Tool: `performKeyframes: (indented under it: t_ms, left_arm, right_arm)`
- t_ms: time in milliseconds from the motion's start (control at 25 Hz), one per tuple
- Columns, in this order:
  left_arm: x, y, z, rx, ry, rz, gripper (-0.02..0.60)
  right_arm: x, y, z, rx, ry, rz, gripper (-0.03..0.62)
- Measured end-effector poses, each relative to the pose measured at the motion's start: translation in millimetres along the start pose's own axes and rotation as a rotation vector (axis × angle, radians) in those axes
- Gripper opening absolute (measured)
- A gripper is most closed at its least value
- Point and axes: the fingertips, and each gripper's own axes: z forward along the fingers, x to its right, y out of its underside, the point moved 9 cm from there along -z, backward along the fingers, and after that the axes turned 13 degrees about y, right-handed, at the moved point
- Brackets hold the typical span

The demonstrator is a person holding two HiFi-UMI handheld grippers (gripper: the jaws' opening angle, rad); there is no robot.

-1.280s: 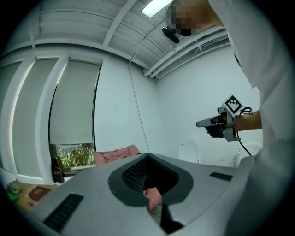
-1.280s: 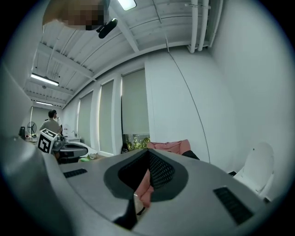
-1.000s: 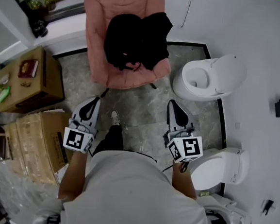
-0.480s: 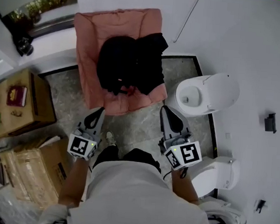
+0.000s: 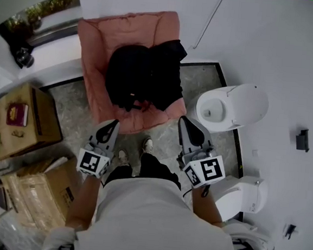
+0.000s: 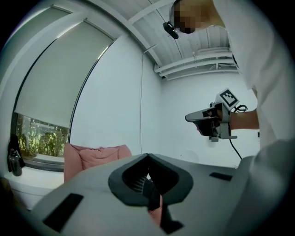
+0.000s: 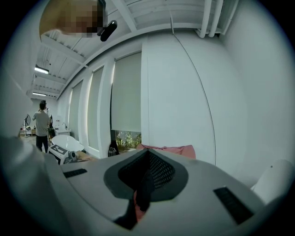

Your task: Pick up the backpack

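Observation:
A black backpack lies slumped on the seat of a pink armchair at the top middle of the head view. My left gripper hovers just short of the chair's front edge, jaws together, nothing in them. My right gripper is held level with it by the chair's front right corner, also shut and empty. Neither touches the backpack. In the left gripper view the armchair shows past the closed fingers, and the right gripper floats at the right. The right gripper view shows only the chair's top.
Two white toilets stand to the right, one beside the chair and one nearer me. A wooden cabinet and a cardboard box are at the left. My shoes are on the marble floor. A distant person stands far left.
Both grippers have travelled forward to the armchair's front edge as the person stepped closer. The backpack has not moved.

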Motion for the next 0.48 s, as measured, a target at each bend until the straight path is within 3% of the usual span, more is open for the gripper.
performKeyframes:
  t_ms: [240,480]
  left_arm:
    - [-16.0,-9.9,24.4,0.0,-0.074,0.012,0.015]
    - [-34.8,-8.3,70.6,-0.029,-0.085,0.048,0.015]
  right_arm:
    - [31.0,-5.8,30.9,0.022,-0.037,-0.003,0.021]
    - [65.5,-2.7,55.7,0.033,-0.049,-0.009,0.021]
